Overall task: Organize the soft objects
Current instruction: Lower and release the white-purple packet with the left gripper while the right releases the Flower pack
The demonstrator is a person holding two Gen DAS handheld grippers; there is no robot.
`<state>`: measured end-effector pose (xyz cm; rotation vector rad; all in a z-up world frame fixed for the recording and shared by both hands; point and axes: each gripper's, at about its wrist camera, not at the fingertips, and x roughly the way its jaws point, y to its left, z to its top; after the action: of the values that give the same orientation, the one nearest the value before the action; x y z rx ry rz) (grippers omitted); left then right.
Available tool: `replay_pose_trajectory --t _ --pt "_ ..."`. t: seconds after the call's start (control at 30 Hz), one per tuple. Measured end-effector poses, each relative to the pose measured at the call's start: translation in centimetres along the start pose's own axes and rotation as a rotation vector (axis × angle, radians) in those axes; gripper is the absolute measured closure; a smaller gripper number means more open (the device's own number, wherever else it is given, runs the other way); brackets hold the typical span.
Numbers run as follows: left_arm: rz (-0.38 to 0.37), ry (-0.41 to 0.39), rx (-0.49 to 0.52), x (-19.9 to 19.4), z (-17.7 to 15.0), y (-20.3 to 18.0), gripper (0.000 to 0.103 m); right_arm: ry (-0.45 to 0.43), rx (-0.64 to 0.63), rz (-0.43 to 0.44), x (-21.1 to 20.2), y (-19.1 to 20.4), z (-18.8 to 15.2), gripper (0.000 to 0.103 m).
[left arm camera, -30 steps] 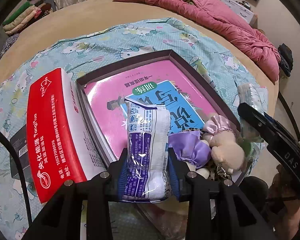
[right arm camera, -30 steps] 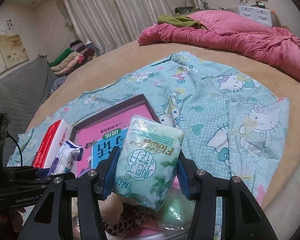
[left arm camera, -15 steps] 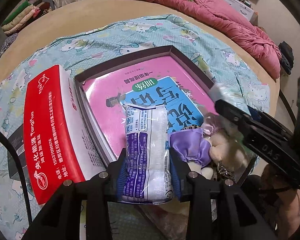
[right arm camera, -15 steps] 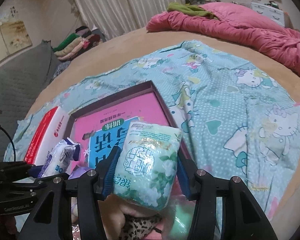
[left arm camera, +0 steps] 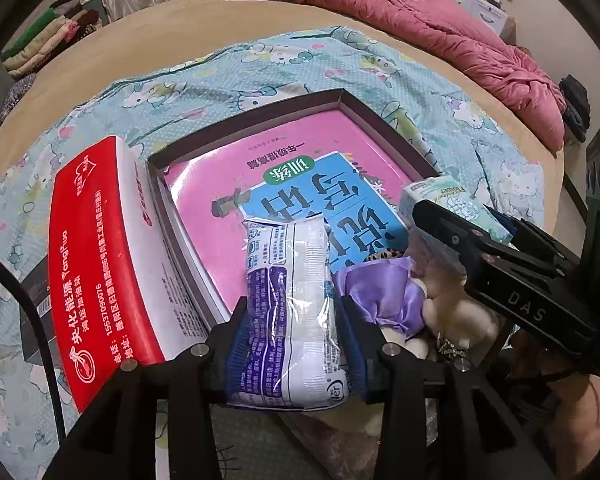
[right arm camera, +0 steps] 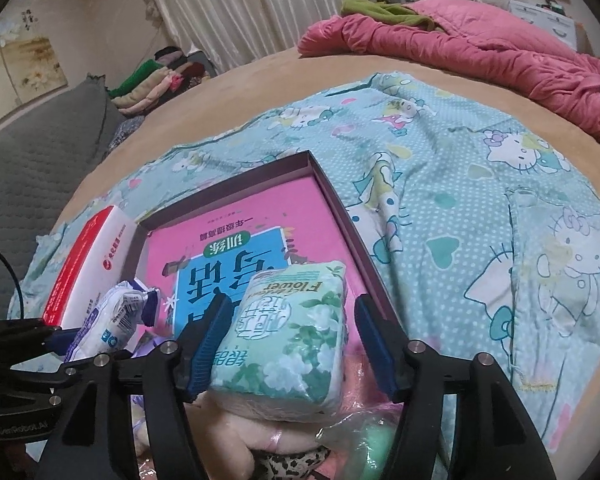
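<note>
Left gripper (left arm camera: 296,334): clamped on white-purple pack (left arm camera: 290,308).
Right gripper (right arm camera: 290,344): jaws spread, right pad clear of green pack (right arm camera: 288,336).
Tray (left arm camera: 384,120): at 12 o'clock of both.

Dim indoor light, fisheye-warped edges.

The tissue pack (left arm camera: 290,312), white and purple in crinkled clear wrap, stands upright, squeezed between the left gripper's (left arm camera: 294,344) blue pads at the tray's (left arm camera: 340,98) near edge. The green pack (right arm camera: 286,340), pale green with white flowers and upside-down "Flower" lettering, lies tilted between the right gripper's (right arm camera: 296,340) spread fingers; the left pad touches it, the right pad stands apart. It rests on a pile of plush toys (left arm camera: 440,312): one in purple satin, one cream, with a leopard-print piece beneath, at the tray's near right corner.
</note>
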<state>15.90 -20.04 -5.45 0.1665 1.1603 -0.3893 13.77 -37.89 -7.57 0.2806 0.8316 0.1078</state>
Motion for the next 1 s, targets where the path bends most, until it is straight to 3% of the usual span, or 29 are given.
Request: replay_pose_trajectory --t 0.27,0.63,0.73,1.0 --pt "-0.017 -0.014 -0.025 -0.4 0.0 0.3 0.054 -0.025 -0.007 -0.010 -0.5 0.0 0.0 0.028" --pt "-0.034 -0.062 -0.038 -1.9 -0.3 0.5 0.045 -0.049 -0.040 -0.025 -1.1 0.7 0.1 0.026" --pt "-0.049 -0.082 -0.043 -2.6 -0.5 0.5 0.038 -0.093 -0.049 -0.036 -2.2 0.8 0.1 0.026" --pt "-0.044 -0.117 -0.044 -4.1 -1.0 0.3 0.037 -0.208 -0.020 -0.035 -6.2 1.1 0.2 0.023"
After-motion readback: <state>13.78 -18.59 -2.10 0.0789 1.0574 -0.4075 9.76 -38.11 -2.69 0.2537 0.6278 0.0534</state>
